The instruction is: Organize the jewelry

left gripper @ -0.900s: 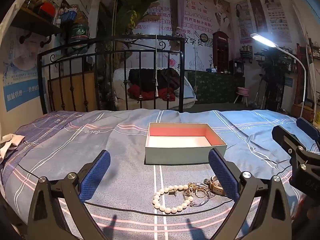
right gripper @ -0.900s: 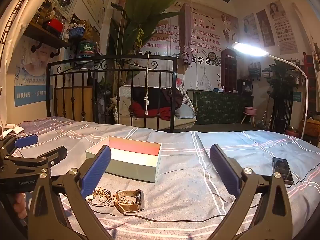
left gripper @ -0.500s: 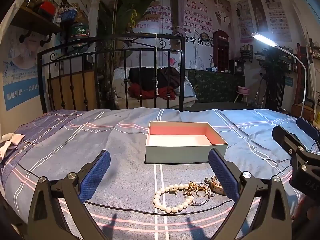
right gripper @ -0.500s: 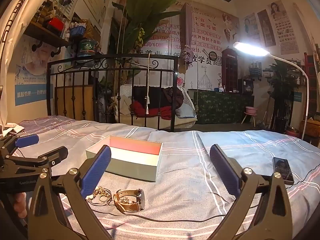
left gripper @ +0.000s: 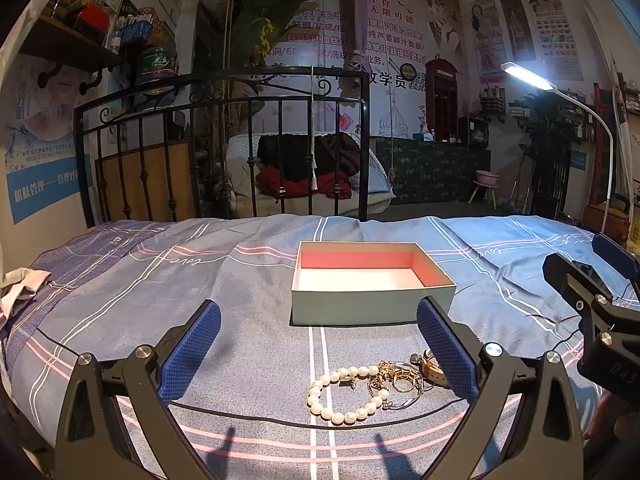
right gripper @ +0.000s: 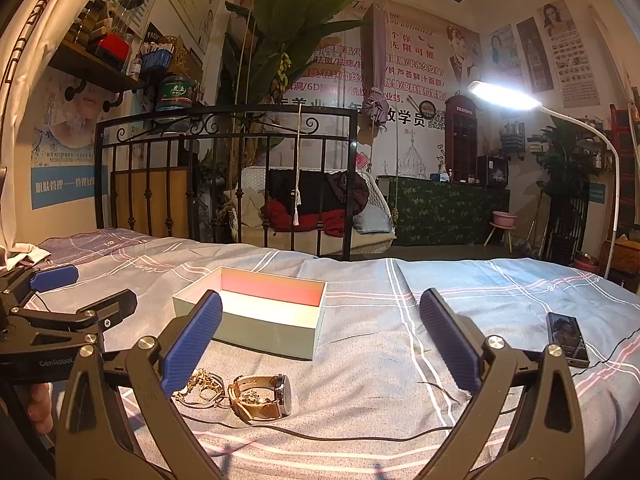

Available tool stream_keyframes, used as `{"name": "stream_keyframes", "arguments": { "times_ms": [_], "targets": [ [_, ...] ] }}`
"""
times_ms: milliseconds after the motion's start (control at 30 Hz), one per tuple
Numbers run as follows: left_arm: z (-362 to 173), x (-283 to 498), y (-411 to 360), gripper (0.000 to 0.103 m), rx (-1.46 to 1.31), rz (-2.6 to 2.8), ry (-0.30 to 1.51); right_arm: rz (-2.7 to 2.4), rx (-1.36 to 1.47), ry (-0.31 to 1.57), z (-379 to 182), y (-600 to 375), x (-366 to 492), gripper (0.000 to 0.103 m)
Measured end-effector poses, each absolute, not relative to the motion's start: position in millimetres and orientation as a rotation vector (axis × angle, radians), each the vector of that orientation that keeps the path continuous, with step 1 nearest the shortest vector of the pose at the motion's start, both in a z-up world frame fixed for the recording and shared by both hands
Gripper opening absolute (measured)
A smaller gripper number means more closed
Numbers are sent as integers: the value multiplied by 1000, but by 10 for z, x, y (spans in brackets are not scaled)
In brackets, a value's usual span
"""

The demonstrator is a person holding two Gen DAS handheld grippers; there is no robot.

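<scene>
Just ahead of the spread left tool (left gripper: 318, 354), pearl bracelet (left gripper: 347, 394).

The left claw's finger (left gripper: 448, 350) hides most of the watch (left gripper: 430, 368) — gold tangle (left gripper: 394, 374) unreadable.

The bedsheet (left gripper: 248, 280) is blue-grey with a plaid of white and pink lines. The open box (left gripper: 372, 308) is pale grey-green outside, with pink inner walls and a white floor. Near the sheet's front edge, the pearl bracelet (left gripper: 348, 394) is cream-white, the tangled chains (left gripper: 396, 376) gold, and the watch (right gripper: 262, 396) has a tan strap with a dark face. Both grippers' pads (left gripper: 188, 354) are textured dark blue on black frames. The phone (right gripper: 568, 338) toward the right edge is black.
</scene>
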State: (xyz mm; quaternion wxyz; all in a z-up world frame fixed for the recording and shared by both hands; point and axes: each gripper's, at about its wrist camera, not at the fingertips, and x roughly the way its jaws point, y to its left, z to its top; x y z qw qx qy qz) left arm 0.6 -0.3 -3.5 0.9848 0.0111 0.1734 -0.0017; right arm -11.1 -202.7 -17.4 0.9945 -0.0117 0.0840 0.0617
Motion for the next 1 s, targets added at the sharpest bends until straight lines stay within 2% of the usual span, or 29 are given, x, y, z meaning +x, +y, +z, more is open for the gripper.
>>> {"name": "stream_keyframes", "arguments": {
  "times_ms": [1000],
  "targets": [
    [-66,40,16,97,17,-14,376,123,-27,183,-185,-2033,-13,98]
  ]
}}
